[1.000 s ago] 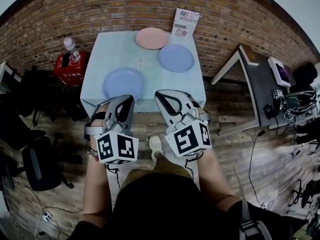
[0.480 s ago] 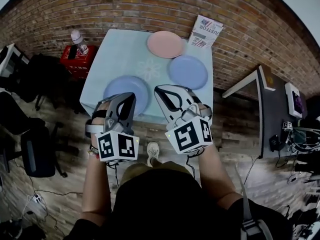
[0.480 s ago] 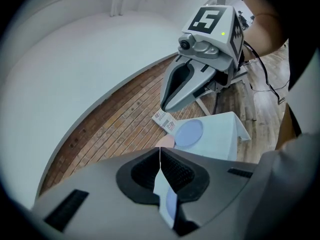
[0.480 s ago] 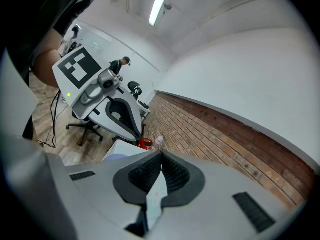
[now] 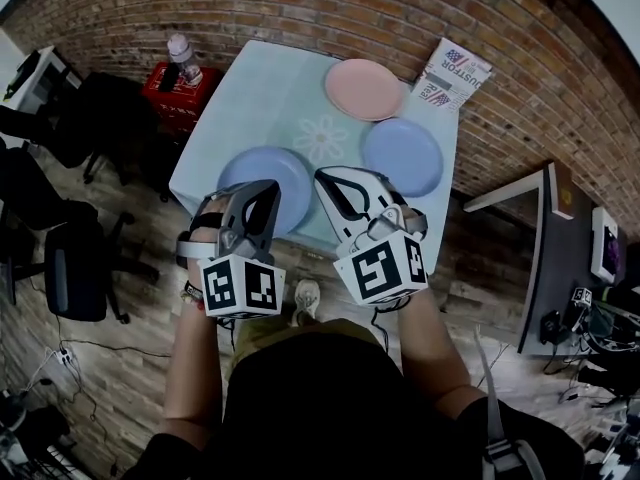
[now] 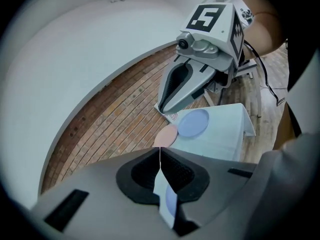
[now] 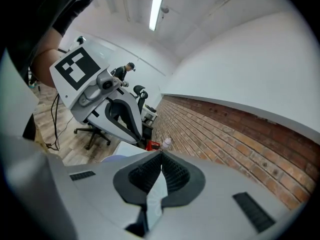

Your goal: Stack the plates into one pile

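Three plates lie apart on the table's pale blue cloth [image 5: 265, 98]: a pink plate [image 5: 365, 88] at the far side, a blue plate [image 5: 403, 156] to its right, and a nearer blue plate [image 5: 255, 176]. My left gripper [image 5: 268, 188] is shut and empty, its tips over the near edge of the nearer blue plate. Beside it my right gripper [image 5: 322, 176] is also shut on nothing, above the table's front edge. The left gripper view shows the pink plate [image 6: 166, 136] and the far blue plate [image 6: 193, 122] beyond the closed left gripper [image 6: 159, 149].
A red crate [image 5: 175, 83] with a bottle [image 5: 180, 48] stands left of the table. A printed bag [image 5: 452, 73] leans on the brick wall. Black chairs [image 5: 75, 278] are at the left, a grey desk [image 5: 555, 238] at the right.
Both grippers have moved forward toward the table, and their tips now reach its front edge. The table looks closer and turned in view. The jaws stayed shut.
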`<move>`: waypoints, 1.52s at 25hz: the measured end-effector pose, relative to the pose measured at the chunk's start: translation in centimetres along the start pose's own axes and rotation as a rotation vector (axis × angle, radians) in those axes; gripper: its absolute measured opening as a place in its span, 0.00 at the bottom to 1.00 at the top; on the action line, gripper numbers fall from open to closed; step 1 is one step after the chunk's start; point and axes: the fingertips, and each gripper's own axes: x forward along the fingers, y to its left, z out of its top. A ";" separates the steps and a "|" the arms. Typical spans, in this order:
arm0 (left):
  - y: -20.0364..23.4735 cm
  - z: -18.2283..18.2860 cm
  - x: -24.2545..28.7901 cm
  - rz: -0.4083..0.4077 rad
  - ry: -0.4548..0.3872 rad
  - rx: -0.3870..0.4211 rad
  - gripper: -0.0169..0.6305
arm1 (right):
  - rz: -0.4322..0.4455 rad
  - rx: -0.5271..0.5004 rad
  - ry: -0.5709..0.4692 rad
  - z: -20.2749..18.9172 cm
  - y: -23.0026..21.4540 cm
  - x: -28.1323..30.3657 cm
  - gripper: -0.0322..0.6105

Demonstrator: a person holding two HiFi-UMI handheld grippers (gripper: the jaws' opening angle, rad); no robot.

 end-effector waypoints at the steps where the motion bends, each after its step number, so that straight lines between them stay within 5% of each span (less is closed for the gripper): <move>1: 0.1 -0.2 0.2 -0.001 0.007 -0.004 0.06 | 0.007 0.002 -0.003 0.0 0.0 0.3 0.11; 6: 0.1 -1.4 0.7 -0.004 0.042 -0.015 0.06 | 0.026 0.005 -0.009 0.0 -0.1 1.2 0.11; 13: -3.6 -3.3 2.1 -0.116 0.081 -0.038 0.08 | 0.052 0.013 0.009 -1.5 0.3 1.4 0.11; 15: -5.4 -4.4 2.8 -0.160 0.110 -0.051 0.24 | 0.056 0.016 0.020 -2.2 0.4 1.3 0.11; 26: -13.1 -11.8 4.2 -0.304 0.261 0.029 0.27 | 0.115 0.047 0.099 -5.4 2.4 1.8 0.11; 38: -17.5 -16.4 5.5 -0.376 0.368 0.101 0.28 | 0.138 0.057 0.115 -6.6 3.4 1.8 0.11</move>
